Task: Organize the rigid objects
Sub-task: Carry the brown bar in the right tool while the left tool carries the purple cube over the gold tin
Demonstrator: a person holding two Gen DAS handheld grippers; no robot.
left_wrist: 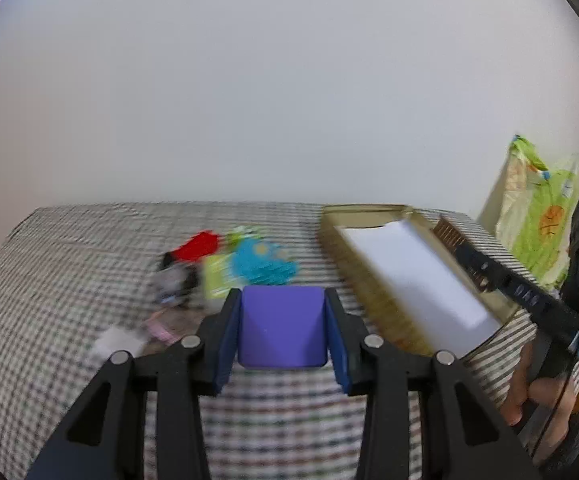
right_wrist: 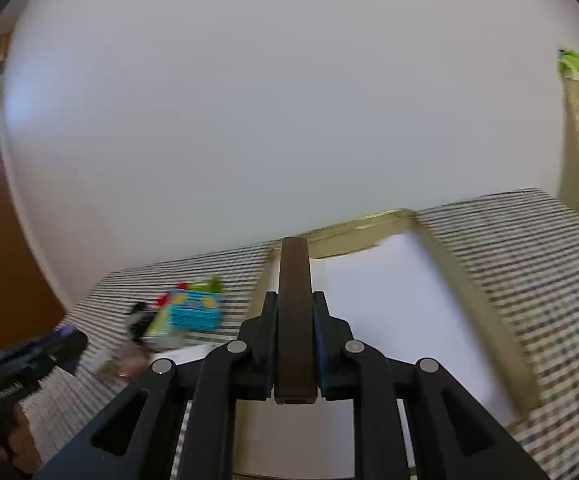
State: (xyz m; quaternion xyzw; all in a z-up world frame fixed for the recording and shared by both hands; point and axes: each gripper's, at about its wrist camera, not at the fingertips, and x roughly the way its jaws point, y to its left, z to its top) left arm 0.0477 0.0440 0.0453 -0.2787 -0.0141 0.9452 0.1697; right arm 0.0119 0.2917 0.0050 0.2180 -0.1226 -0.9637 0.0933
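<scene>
In the left wrist view, the left gripper (left_wrist: 283,332) is clamped on a purple block (left_wrist: 282,326), its 2 blue pads pressed against the block's sides, held above a checked cloth (left_wrist: 49,280) that covers the table. Past the block lies a blurred heap of small things: a red piece (left_wrist: 198,246), a blue toy (left_wrist: 263,262) on a green card (left_wrist: 219,280), a dark and grey item (left_wrist: 175,280), and a pale pink packet (left_wrist: 165,326) nearer the gripper. To the right sits a shallow tan box (left_wrist: 373,280) lined with white paper (left_wrist: 417,276). The right gripper's black body (left_wrist: 521,288) reaches in over the box's right edge, with a hand (left_wrist: 529,384) at its handle, and a green printed bag (left_wrist: 541,216) leans against the wall behind. In the right wrist view, the right gripper (right_wrist: 295,320) is closed tight on a narrow brown bar (right_wrist: 295,316) standing on edge between its pads, poised above the same tan box (right_wrist: 473,284) and its white paper (right_wrist: 389,304). The heap shows at left, with the blue toy (right_wrist: 195,310) clearest, and the checked cloth (right_wrist: 529,248) spreads either side. Only this view shows the bar end on, a wooden door (right_wrist: 5,248) at far left, and the left gripper's dark body (right_wrist: 29,364) entering at lower left; the purple block is clear only from the left wrist.
</scene>
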